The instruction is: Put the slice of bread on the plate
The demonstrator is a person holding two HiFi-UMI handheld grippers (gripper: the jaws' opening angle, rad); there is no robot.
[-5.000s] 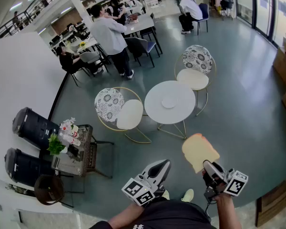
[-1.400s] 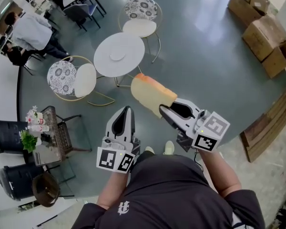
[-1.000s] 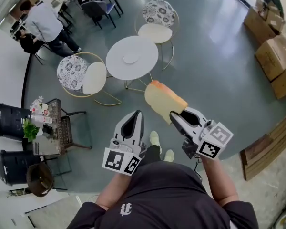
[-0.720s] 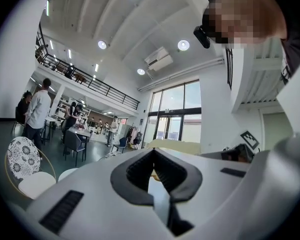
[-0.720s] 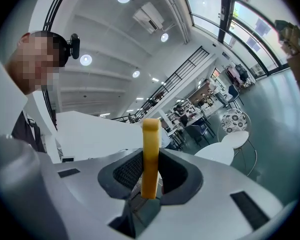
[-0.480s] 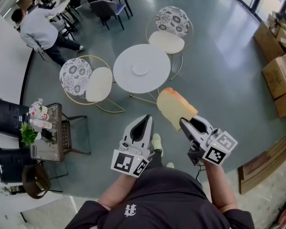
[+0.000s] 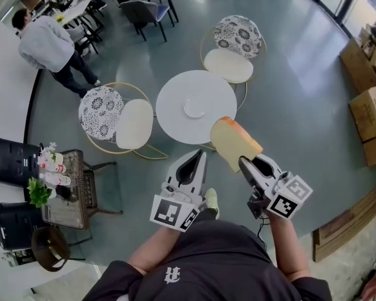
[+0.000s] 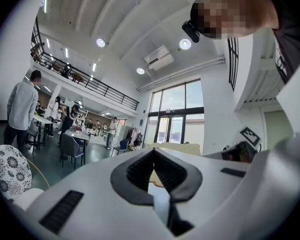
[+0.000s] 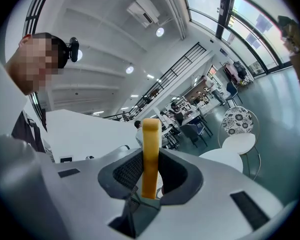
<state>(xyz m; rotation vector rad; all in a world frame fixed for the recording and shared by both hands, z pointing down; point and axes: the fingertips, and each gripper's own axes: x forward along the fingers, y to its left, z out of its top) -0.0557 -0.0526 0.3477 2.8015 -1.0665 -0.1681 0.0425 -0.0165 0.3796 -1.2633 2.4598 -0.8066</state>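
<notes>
In the head view the slice of bread [image 7: 234, 143], pale with an orange crust, stands on edge in my right gripper [image 7: 245, 163], which is shut on its lower corner. The right gripper view shows the bread [image 9: 150, 134] edge-on, pinched between the ridged pads. My left gripper [image 7: 198, 157] is level beside it, shut with nothing in it; its tips meet in the left gripper view [image 8: 152, 152]. The small white plate [image 7: 195, 107] lies in the middle of the round white table [image 7: 172, 121], just beyond both grippers.
Two gold-framed chairs with patterned backs [image 7: 238, 36] [image 7: 101, 111] flank the table. Cardboard boxes [image 7: 371, 108] are stacked at the right. A side table with bottles and a plant [image 7: 56, 180] and black bins [image 7: 11, 158] stand at the left. A person in grey [image 7: 47, 42] stands far left.
Both grippers, with the bread still held in the right one, have come closer to the round table. The table and plate now lie just ahead of the tips.
</notes>
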